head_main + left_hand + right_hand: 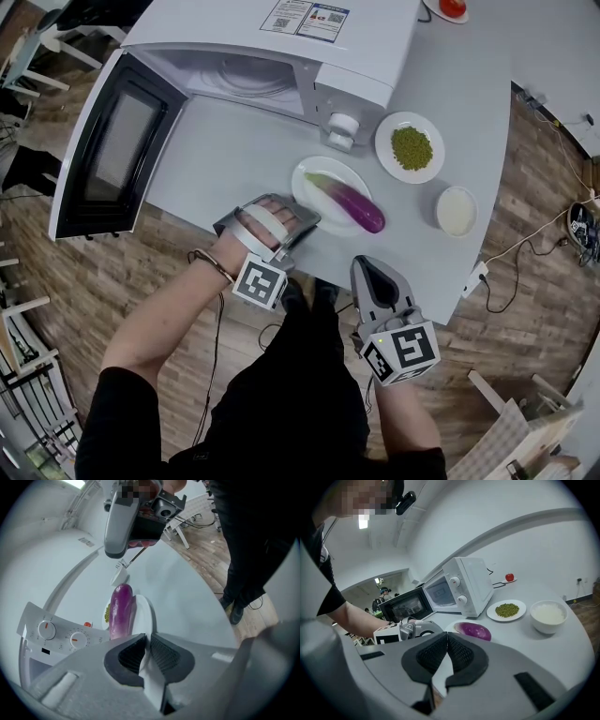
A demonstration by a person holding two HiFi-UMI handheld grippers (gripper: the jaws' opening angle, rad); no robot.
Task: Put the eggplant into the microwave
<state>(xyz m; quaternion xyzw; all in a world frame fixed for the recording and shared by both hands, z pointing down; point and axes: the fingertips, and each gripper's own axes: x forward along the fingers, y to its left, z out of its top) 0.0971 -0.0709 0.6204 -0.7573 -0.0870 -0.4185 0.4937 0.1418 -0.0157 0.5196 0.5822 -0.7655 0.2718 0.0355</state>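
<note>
Eggplant [349,201] first, since that's the whole point: it's purple, lying on a white plate [307,192] near the middle of the table. In the head view its fat end is aimed at roughly 4 o'clock, and it's not in the microwave yet. Going down by size from there, the pale grey table [234,150] fills most of the shot. The white microwave [281,47] sits up at 12 o'clock on it, with its door [112,155] swung wide open toward 9 o'clock, so you can see into the cavity. Then the left gripper [146,638] comes at the eggplant's plate from about 8 o'clock. Its jaws are pinched onto the near rim, pads almost together with the white edge running between them. The right gripper [446,639] hangs over the table edge at 6 o'clock from the eggplant, clear of everything, jaws closed tip to tip with nothing in them. At 1 o'clock from the eggplant there's a plate of green beans [385,155], and at 3 o'clock a small bowl [439,212] with something white inside. Way up at the 1 o'clock edge is a little red round thing [453,7], partly cut off.
</note>
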